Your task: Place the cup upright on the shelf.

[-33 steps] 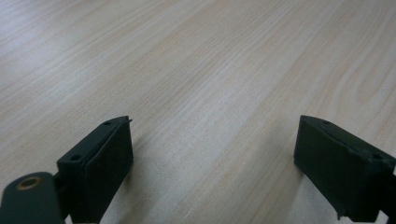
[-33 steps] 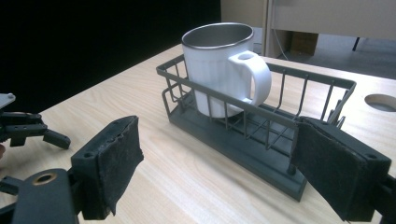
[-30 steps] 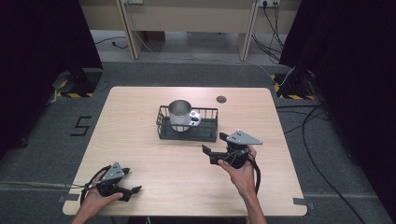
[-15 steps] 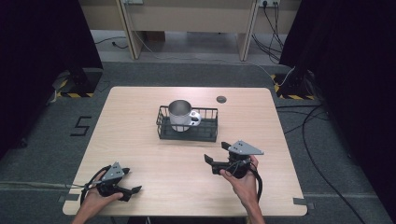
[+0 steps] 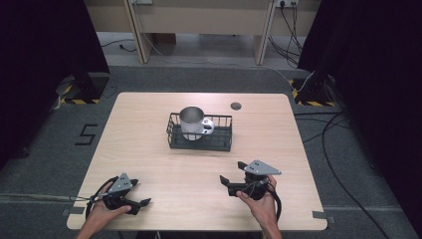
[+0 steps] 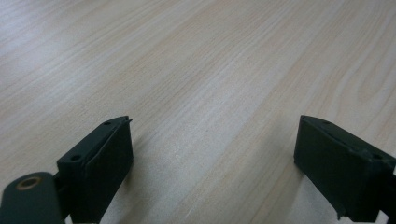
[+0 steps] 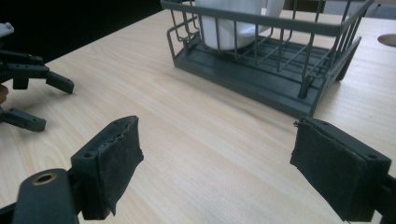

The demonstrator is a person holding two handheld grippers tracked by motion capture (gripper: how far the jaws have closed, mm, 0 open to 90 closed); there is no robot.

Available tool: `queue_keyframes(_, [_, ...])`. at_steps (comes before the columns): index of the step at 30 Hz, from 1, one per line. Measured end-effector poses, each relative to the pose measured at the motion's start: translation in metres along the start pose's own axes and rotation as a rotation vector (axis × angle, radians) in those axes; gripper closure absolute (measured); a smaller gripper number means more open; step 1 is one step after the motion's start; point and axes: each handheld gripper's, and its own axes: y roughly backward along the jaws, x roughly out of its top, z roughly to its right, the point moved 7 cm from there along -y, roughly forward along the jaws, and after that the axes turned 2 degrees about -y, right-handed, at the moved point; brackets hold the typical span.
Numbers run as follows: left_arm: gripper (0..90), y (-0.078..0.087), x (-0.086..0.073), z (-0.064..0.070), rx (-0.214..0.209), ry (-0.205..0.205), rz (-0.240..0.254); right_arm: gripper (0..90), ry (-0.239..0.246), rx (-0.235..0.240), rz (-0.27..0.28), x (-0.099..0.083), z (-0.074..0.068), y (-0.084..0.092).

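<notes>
A dark wire basket (image 5: 219,142) stands at the middle of the wooden table (image 5: 149,124). A metal mug (image 5: 191,122) sits upright in the basket's left half, its handle pointing right. My right gripper (image 5: 230,171) hovers open near the front right, aimed left, with a hand around it. In the right gripper view the open gripper (image 7: 217,140) frames bare wood, with the basket (image 7: 280,88) and the mug (image 7: 233,23) beyond. My left gripper (image 5: 142,193) rests open at the front left corner. In the left gripper view, bare tabletop lies between the jaws of the open gripper (image 6: 212,135).
A round dark grommet (image 5: 235,105) sits in the table behind the basket. Cables trail from both grippers over the near edge. The right gripper view shows the left gripper (image 7: 28,93) at its far left. Grey floor and dark curtains surround the table.
My right gripper has drawn back from the basket toward the table's near edge. The left gripper, basket and mug have stayed put.
</notes>
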Motion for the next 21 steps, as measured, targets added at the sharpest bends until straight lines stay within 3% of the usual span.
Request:
queue_keyframes(13, [11.0, 0.0, 0.0, 0.0, 0.001, 0.0, -0.001, 15.2, -0.003, -0.012, -0.078, -0.036, -0.001, -0.002])
queue_keyframes(21, [11.0, 0.0, 0.0, 0.0, 0.0, 0.001, 0.0, 15.2, -0.013, -0.023, -0.109, -0.048, 0.001, -0.003])
